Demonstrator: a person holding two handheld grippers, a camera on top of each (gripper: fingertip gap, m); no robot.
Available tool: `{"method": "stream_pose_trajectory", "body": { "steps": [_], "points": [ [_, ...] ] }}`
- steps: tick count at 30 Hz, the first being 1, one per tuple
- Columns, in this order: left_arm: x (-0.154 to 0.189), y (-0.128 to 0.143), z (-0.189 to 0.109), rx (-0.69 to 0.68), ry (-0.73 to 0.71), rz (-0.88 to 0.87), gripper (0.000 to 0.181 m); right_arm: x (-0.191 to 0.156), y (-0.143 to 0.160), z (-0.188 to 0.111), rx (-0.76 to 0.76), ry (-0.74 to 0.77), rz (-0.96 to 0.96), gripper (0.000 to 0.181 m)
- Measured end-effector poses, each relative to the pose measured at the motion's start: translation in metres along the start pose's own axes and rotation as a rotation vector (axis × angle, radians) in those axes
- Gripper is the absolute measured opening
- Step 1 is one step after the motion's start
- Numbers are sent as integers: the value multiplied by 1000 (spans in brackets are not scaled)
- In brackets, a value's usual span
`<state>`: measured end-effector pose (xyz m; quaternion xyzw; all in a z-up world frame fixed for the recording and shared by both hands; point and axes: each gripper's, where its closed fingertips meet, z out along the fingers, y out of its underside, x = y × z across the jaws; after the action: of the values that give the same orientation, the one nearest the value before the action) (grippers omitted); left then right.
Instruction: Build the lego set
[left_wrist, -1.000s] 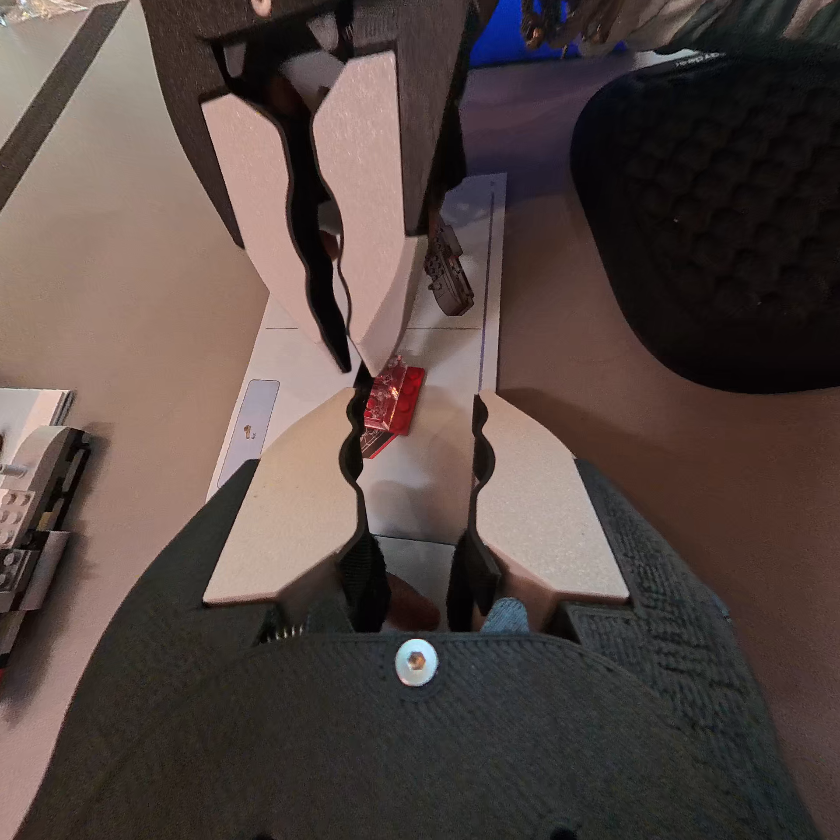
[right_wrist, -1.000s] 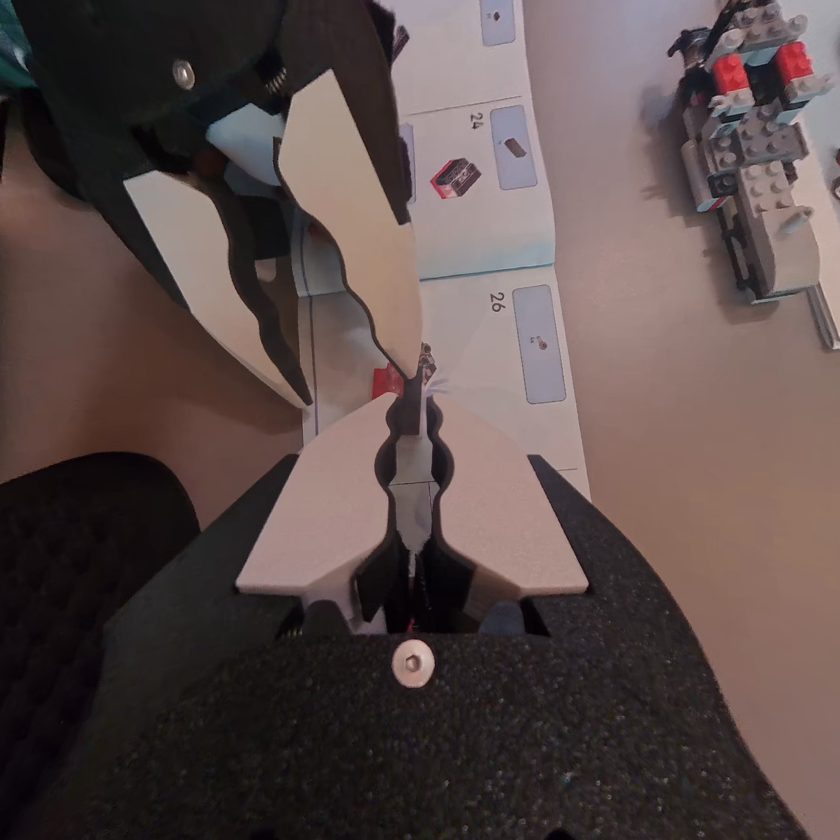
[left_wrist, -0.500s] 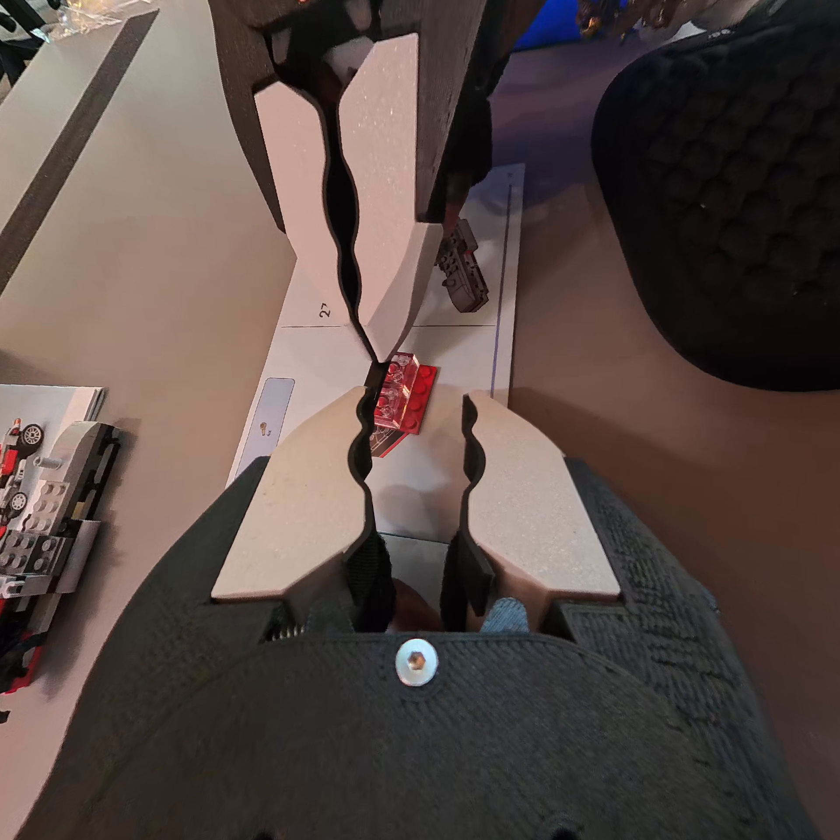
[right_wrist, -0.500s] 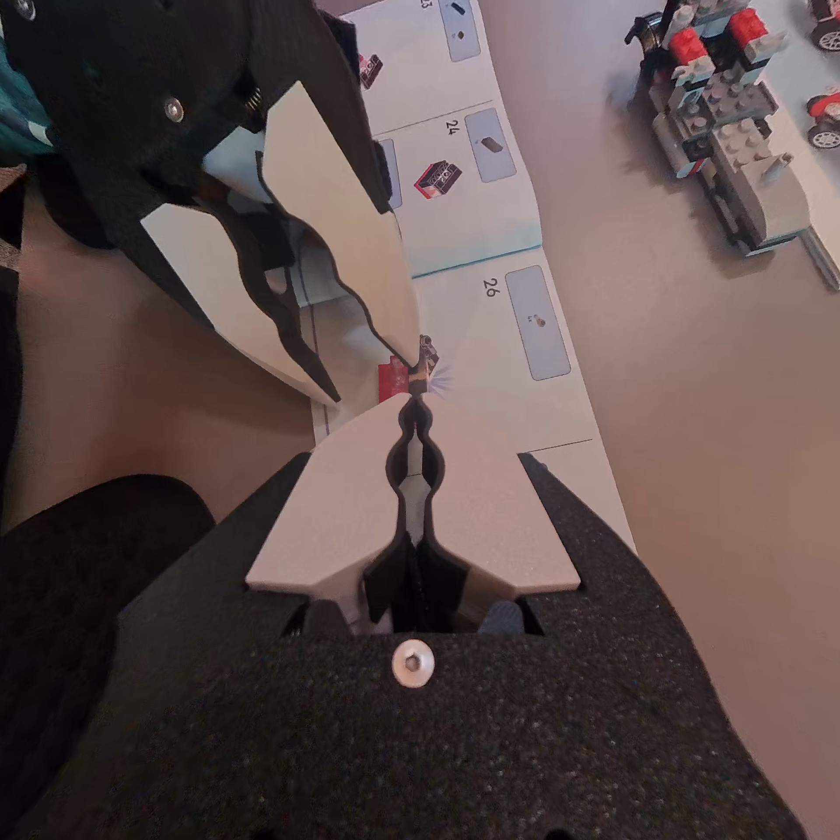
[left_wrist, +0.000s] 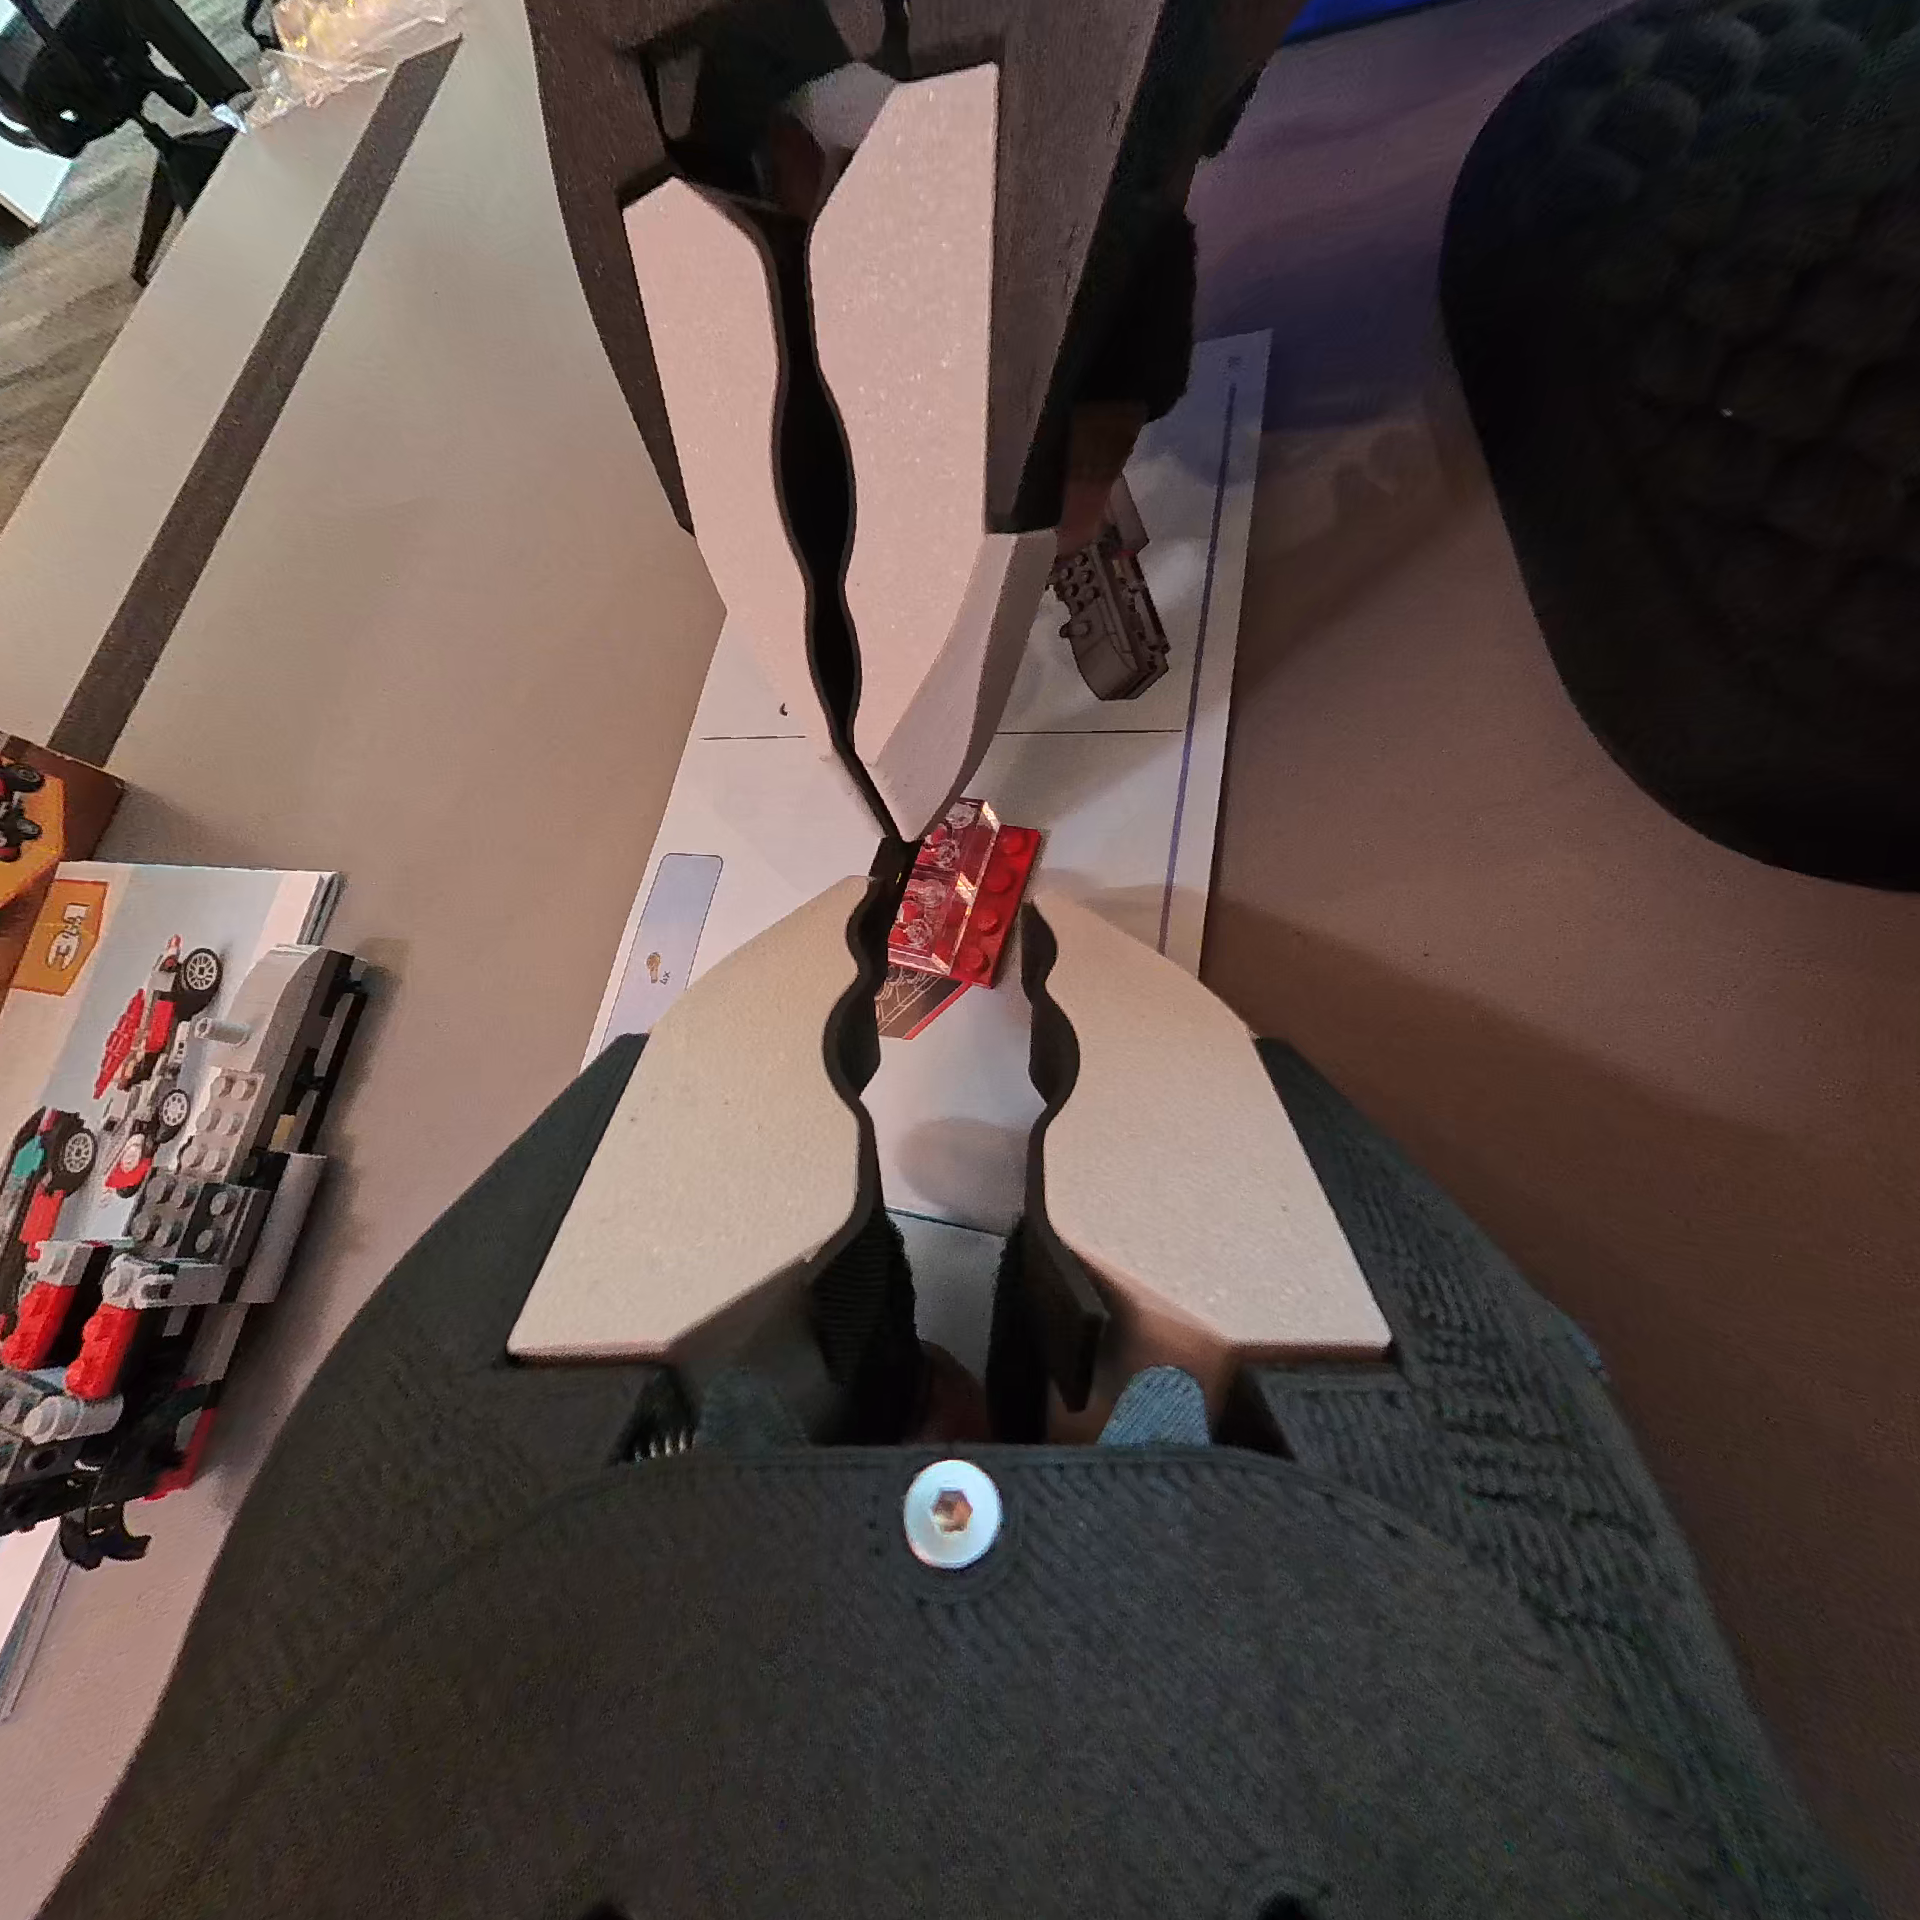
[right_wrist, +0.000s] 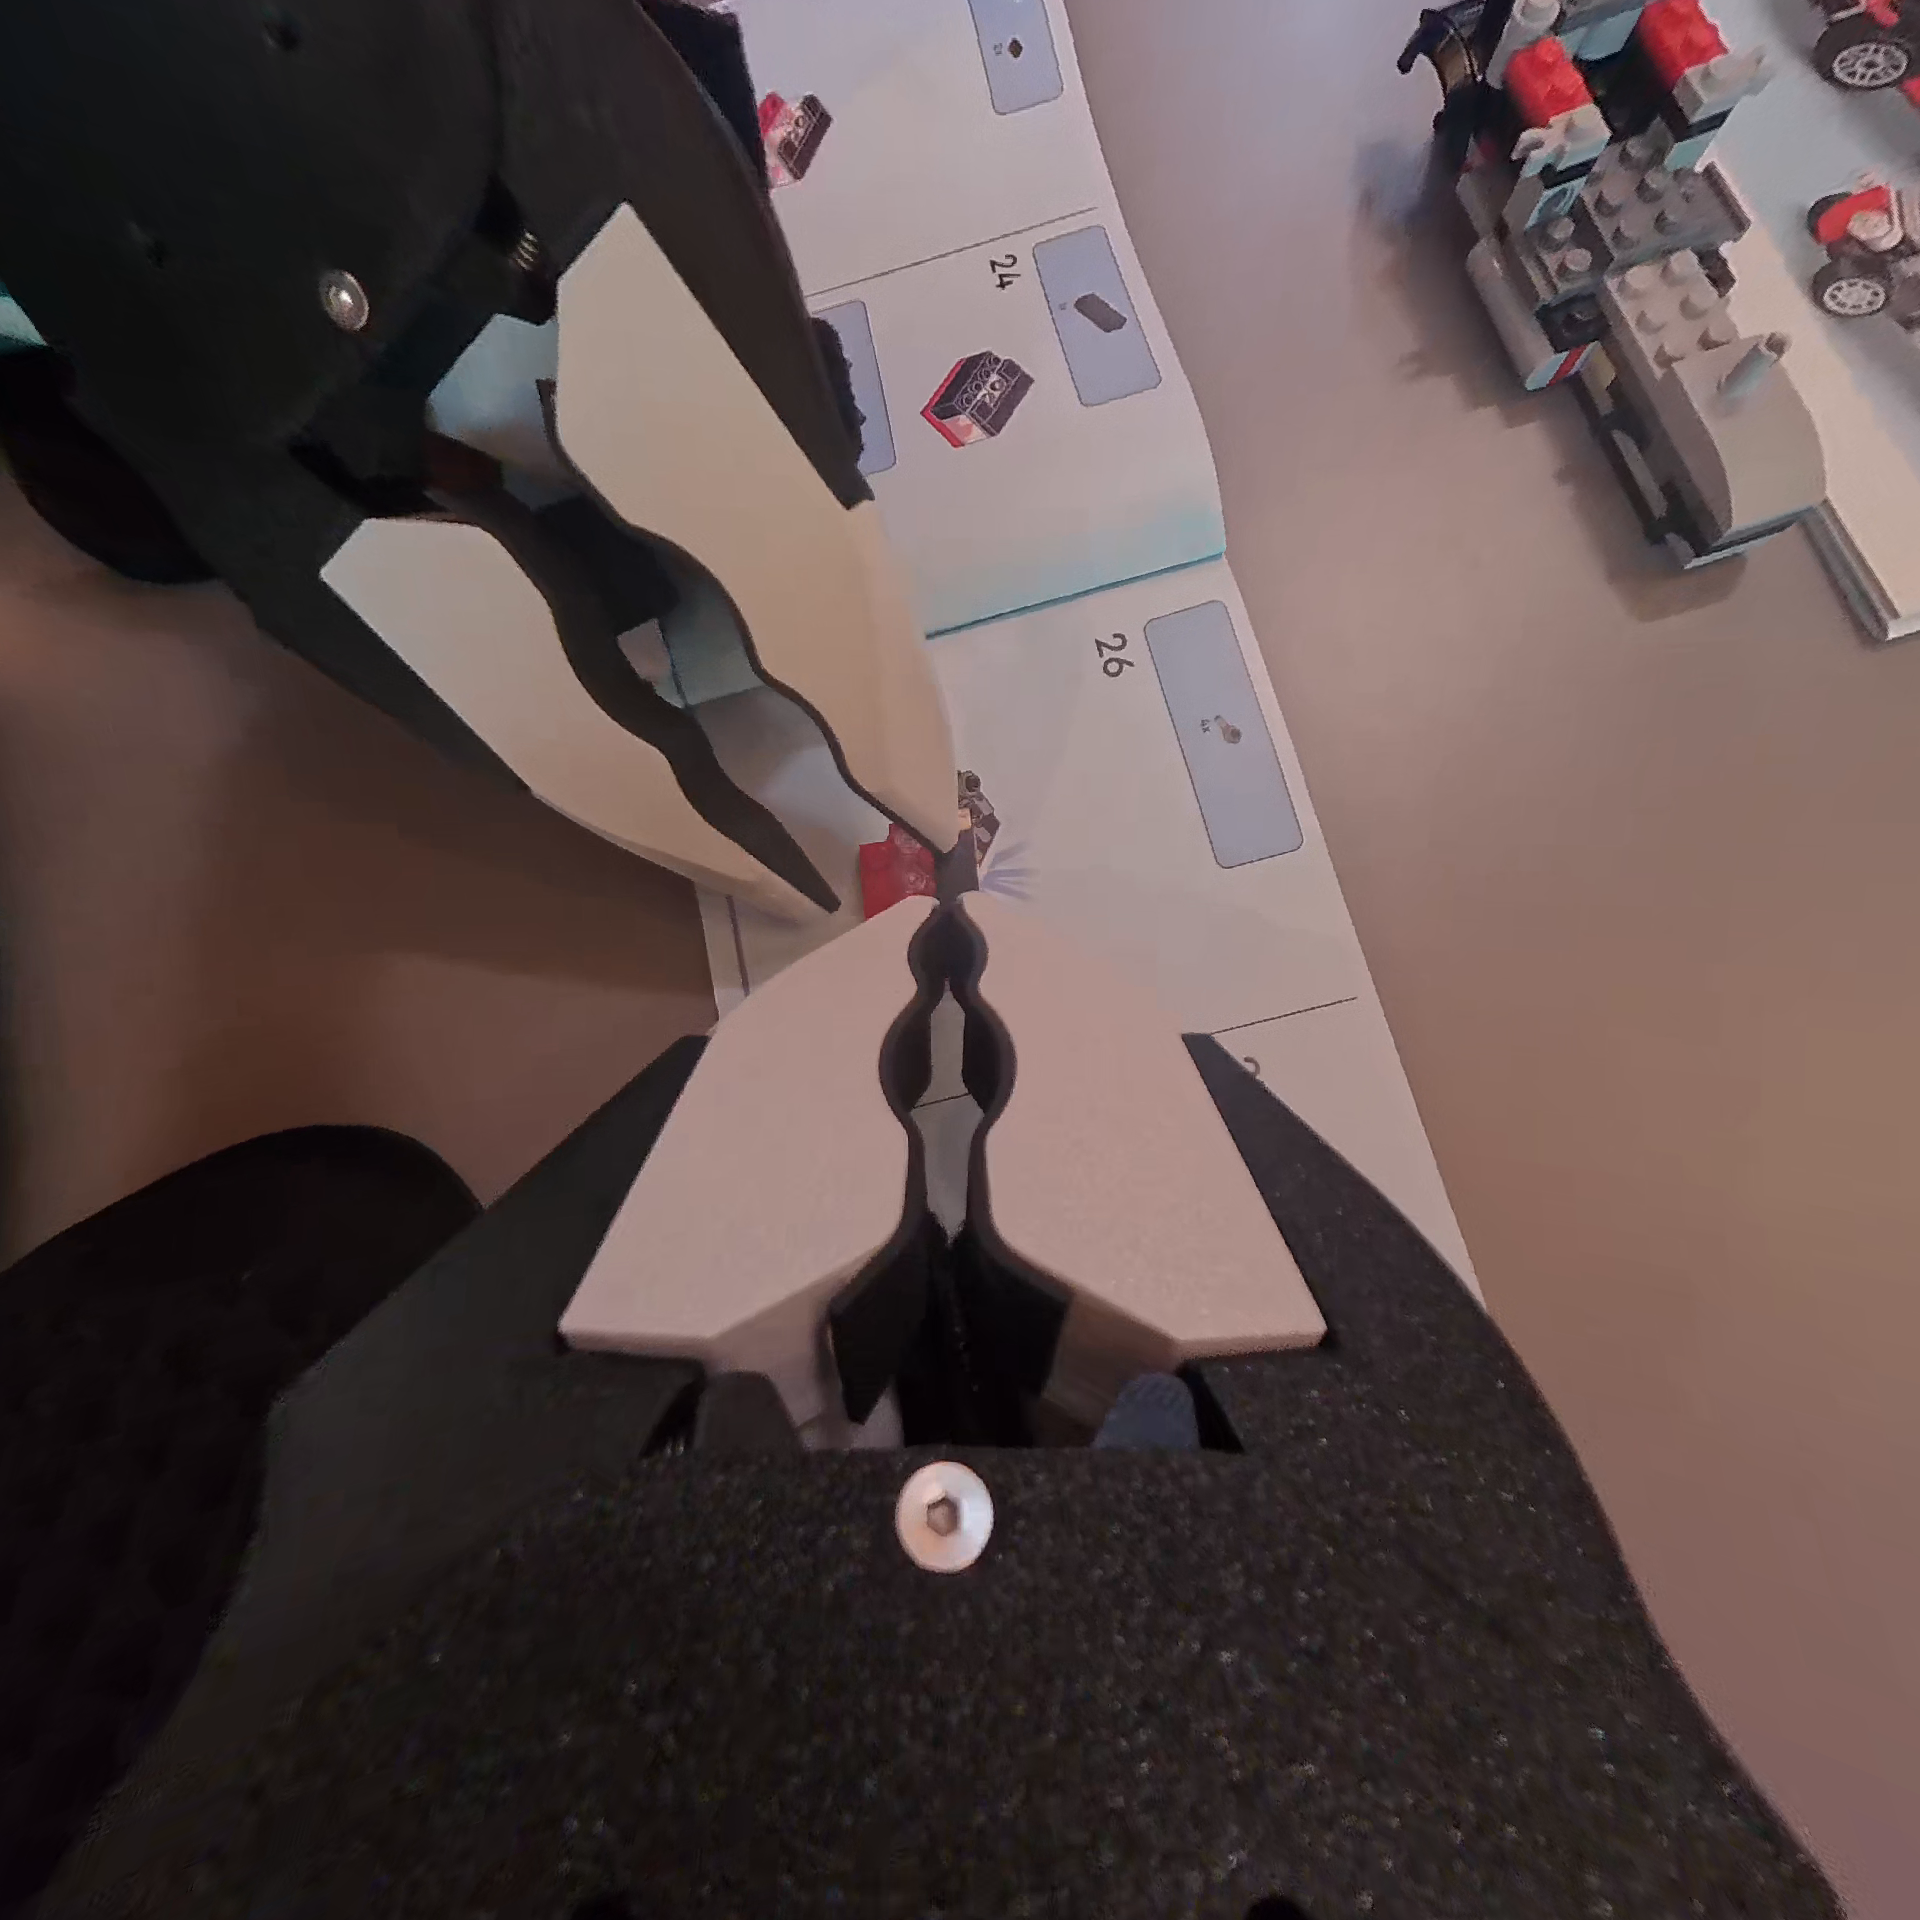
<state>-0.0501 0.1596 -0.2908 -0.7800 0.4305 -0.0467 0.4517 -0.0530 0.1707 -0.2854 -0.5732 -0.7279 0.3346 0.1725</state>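
A red plate with clear bricks on it (left_wrist: 966, 894) sits between the fingertips of my left gripper (left_wrist: 945, 899), which is shut on it just above the white instruction sheet (left_wrist: 1101, 821). My right gripper (right_wrist: 948, 909) is shut on a small black piece (right_wrist: 958, 873) and holds it against the near edge of the red plate (right_wrist: 888, 862). In the left wrist view the right gripper (left_wrist: 894, 836) comes down from the top, tip to tip with mine. In the right wrist view the left gripper (right_wrist: 894, 868) reaches in from the upper left.
A partly built grey, black and red lego vehicle (left_wrist: 208, 1174) lies on a booklet (left_wrist: 135, 935) to the left; it also shows in the right wrist view (right_wrist: 1642, 312). A black mesh chair seat (left_wrist: 1714, 416) is beside the table. A plastic bag (left_wrist: 343, 42) lies far off.
My left gripper's fingers have closed in on the red plate. The right gripper has shut tighter on the black piece and stays at the plate's edge. Both views have drawn back a little.
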Motion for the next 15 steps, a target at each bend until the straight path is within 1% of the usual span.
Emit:
{"method": "stream_pose_trajectory", "body": {
  "steps": [8,9,10,11,13,15],
  "points": [
    [-2,2,1,-29,-59,58,21,0,1,2,-88,36,19,0],
    [-1,2,1,-34,-56,73,12,-1,3,2,-110,37,10,0],
    [2,3,1,-39,-50,80,14,-10,1,7,-111,-12,5,0],
    [3,3,1,-38,-56,81,12,-11,5,9,-150,-2,-5,2],
    [3,2,0,-34,-54,98,10,-13,1,5,-147,14,-37,0],
    [7,1,-1,-41,-13,56,17,-14,1,4,-157,48,-57,0]
  ]
}}
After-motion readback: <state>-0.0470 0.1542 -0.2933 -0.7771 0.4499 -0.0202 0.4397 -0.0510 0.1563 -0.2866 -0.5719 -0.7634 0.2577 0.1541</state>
